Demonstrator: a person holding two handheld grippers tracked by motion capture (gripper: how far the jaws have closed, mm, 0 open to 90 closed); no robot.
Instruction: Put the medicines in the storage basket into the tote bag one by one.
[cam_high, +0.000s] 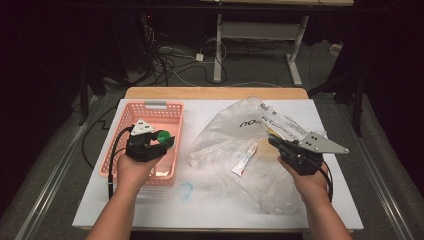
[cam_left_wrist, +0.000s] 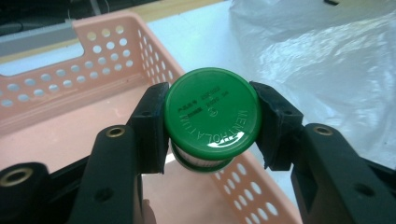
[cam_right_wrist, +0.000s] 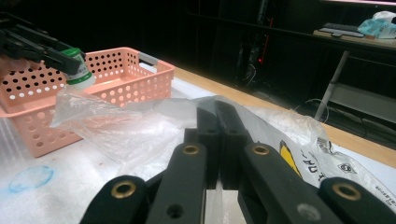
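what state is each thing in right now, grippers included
left gripper: shut on the green-capped jar, above the basket
green-capped jar: capped, held off the basket floor
pink basket: upright on the table
right gripper: shut, pinching the plastic bag
plastic bag: crumpled, edge lifted
small tube: lying flat inside the bag

Glossy green plastic cap (cam_left_wrist: 212, 116), perforated pink plastic basket (cam_left_wrist: 112, 51), crinkled clear bag (cam_high: 235, 135).

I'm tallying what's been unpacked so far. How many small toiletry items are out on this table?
2: a green-capped jar clamped in the left gripper over the pink basket, and a small tube lying under the clear plastic bag. The bag may hide more.
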